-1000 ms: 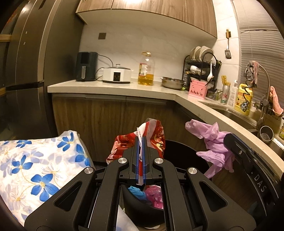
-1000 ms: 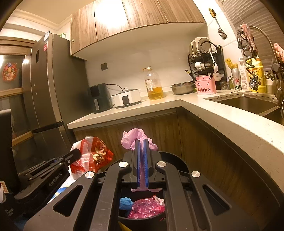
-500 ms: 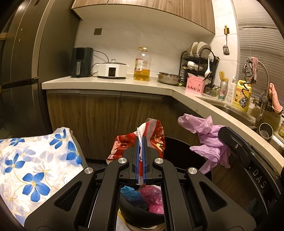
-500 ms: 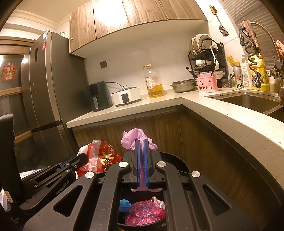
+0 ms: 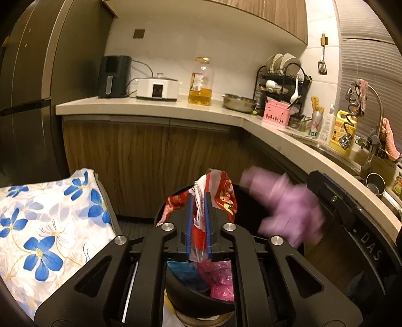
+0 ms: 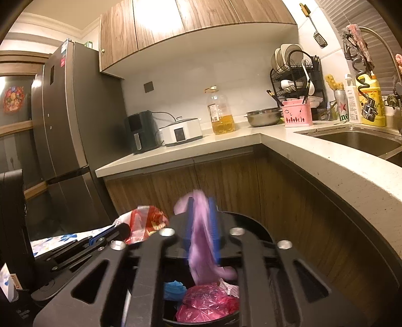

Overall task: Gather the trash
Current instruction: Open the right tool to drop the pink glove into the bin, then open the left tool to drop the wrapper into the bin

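Over the black bin (image 5: 251,201), my right tongs (image 6: 202,226) and left tongs (image 5: 198,221) had just been opening, releasing the purple glove (image 6: 201,241) and red wrapper (image 5: 201,226); next, withdraw clear.

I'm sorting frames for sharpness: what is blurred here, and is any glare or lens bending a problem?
Left wrist view: only the pale purple plastic bag is motion-smeared; the red printed plastic wrapper and kitchen stay sharp. Right wrist view: the same purple bag streaks between the right gripper's parted blue pads; a white glare patch burns the wooden wall cabinet. Both views: fisheye bows the beige countertop; corners are black.
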### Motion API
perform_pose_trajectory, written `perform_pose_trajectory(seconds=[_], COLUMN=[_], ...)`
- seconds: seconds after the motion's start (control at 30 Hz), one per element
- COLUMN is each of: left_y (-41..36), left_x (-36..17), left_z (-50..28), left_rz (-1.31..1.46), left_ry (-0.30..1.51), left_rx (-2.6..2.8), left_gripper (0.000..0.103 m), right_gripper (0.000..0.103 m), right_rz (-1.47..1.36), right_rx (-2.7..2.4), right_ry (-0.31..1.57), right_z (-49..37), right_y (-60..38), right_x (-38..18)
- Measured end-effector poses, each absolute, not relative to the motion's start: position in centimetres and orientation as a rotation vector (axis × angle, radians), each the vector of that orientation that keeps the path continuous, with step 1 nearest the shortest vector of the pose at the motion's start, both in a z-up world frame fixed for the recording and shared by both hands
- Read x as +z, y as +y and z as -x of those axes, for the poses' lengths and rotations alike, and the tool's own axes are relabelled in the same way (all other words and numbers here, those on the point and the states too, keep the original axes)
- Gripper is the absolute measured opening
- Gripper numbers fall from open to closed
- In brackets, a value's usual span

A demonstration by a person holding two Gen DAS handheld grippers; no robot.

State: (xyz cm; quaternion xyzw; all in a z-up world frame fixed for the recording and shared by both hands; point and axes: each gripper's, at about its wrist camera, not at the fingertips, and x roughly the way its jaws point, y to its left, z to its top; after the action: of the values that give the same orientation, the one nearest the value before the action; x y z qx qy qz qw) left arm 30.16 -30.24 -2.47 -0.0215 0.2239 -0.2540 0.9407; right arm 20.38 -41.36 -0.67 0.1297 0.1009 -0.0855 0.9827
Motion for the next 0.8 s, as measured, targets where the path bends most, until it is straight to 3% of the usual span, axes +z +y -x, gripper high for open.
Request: perform_pose_trajectory(seconds=[0.07, 0.17, 0.23, 0.37, 0.5, 0.8], left_y=[-30.1, -29.9, -29.5, -28.7, -28.3, -27.0], left_x=[-2.7, -2.9, -3.0, -3.1, -3.0, -2.8], left_z=[-30.3, -30.2, -30.2, -29.8, -29.9, -28.5], left_rz=[0.043, 0.039, 0.04, 0.032, 0.047, 0.033], left_ry=[0.465, 0.466, 0.467, 0.46, 0.481, 0.467], left_rx=[-0.512, -0.502, -0.486, -0.445, -0.444, -0.403], left_gripper=[0.026, 0.036, 0.047, 0.065, 0.069, 0.077], right_gripper=[0.036, 0.039, 0.049, 0.059, 0.068, 0.074], right_rz=[-0.265, -0.268, -0.272, -0.273, -0.292, -0.282], right_rx=[-0.175, -0.187, -0.198, -0.213, -0.228, -0.241], right_ry=[0.204, 0.209, 0.211, 0.221, 0.222, 0.248], right_z=[-20.4, -20.2, -19.9, -19.3, -18.5, -17.6], right_y=[-41.4, -41.5, -41.6, -41.6, -41.8, -41.3], right_x=[-0.7, -0.8, -0.9, -1.1, -1.2, -1.3])
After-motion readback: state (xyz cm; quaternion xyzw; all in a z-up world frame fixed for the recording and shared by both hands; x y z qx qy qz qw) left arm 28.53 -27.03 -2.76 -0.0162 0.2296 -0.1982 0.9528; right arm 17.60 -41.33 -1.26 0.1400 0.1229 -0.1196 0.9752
